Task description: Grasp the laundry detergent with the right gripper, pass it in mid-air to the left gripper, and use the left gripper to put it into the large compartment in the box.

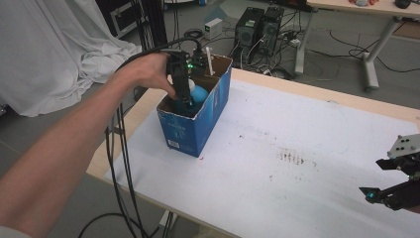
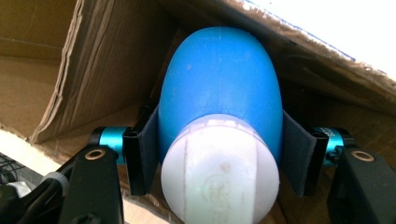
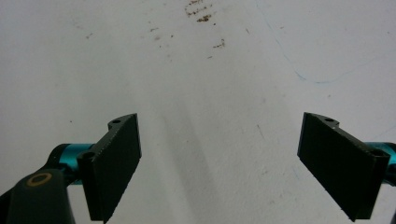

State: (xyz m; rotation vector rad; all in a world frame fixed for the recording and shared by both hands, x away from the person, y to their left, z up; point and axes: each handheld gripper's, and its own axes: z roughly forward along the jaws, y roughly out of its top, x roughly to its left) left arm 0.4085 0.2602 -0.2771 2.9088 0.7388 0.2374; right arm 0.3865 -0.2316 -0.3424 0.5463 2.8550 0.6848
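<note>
1. A bench (image 1: 307, 148) with a white top and pale wooden edge runs across the middle and right of the high view; dark specks mark its surface right of centre.
2. Behind it, at the top of the frame, two dark computer towers (image 1: 257, 27) stand on a grey floor among loose cables, and a white cloth (image 1: 54, 44) hangs in the upper left.
3. A blue cardboard box (image 1: 195, 124), open at the top, stands on the bench's left part, left of centre in the frame.
4. The left claw (image 1: 185, 101) points down into the box, held by a hand (image 1: 146, 72) whose forearm comes in from the lower left.
5. In the left gripper view, the left claw (image 2: 219, 154) is closed on a blue and white bulb-shaped object (image 2: 219, 116): its black pads press both blue sides, and the white end faces the camera.
6. The object sits inside the box, with brown cardboard walls (image 2: 93, 60) close around it.
7. The right claw (image 1: 384, 193) is at the lower right edge of the high view, over the bare bench, well apart from the box.
8. In the right gripper view, the right claw (image 3: 219, 163) stands wide open, with nothing between its pads above the white surface.
</note>
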